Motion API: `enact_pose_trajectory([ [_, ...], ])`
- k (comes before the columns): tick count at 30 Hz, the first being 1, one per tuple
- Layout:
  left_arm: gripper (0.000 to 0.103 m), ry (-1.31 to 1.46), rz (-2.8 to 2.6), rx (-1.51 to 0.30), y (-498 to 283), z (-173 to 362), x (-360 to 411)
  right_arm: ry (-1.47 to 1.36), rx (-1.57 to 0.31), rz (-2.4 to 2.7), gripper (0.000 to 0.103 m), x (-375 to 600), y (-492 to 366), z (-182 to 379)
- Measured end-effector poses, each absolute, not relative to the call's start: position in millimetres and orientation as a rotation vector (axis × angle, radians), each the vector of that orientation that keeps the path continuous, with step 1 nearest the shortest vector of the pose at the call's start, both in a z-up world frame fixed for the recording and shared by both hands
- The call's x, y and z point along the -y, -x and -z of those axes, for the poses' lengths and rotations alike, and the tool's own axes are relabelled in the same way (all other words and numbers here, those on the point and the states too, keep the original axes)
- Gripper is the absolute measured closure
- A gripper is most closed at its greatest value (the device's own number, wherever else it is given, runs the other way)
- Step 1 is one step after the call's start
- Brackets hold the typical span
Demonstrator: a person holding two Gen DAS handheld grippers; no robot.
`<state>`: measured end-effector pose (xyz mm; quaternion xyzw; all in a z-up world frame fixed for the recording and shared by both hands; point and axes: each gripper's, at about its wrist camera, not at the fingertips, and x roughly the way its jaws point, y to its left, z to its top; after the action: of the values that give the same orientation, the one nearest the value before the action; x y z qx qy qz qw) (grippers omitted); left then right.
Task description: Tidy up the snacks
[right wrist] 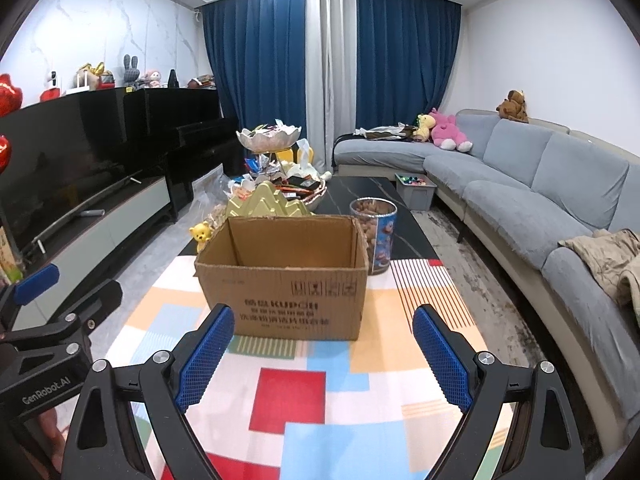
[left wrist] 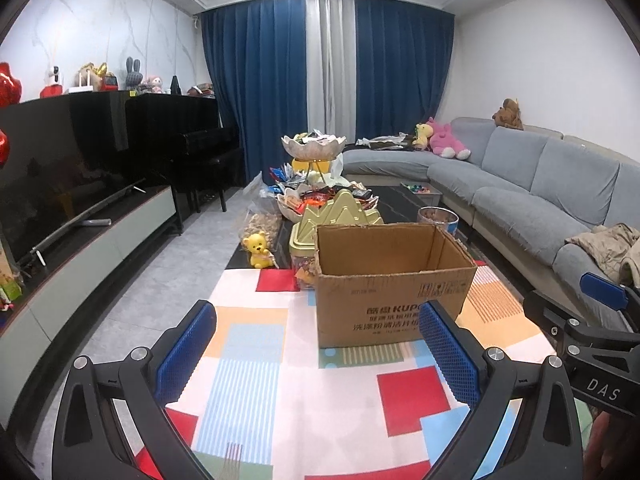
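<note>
We held the left gripper [left wrist: 316,344] and right gripper [right wrist: 324,348] wide open, gripping nothing, before the empty cardboard box [right wrist: 284,276]; the snacks [right wrist: 280,184] lay heaped beyond it; next, we judged, reach past and pick one.

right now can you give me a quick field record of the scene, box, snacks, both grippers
box: cardboard box, open top, upright on the colourful table cover; inside looks empty
snacks: pile behind the box; clear tub of snacks to its right
gold lid jar: just behind the box
left hand-held gripper: open, holding nothing
right hand-held gripper: open, holding nothing
</note>
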<state>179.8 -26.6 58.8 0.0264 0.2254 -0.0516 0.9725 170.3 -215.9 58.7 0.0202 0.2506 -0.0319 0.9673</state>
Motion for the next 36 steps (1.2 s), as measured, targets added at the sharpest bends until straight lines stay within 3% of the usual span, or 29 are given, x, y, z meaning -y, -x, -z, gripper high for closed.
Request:
enact_pose_trajectory([
  [36, 0.000, -0.023, 0.024, -0.472, -39, 25, 0, -0.071, -0.476, 0.093, 0.011, 203, -28, 6],
])
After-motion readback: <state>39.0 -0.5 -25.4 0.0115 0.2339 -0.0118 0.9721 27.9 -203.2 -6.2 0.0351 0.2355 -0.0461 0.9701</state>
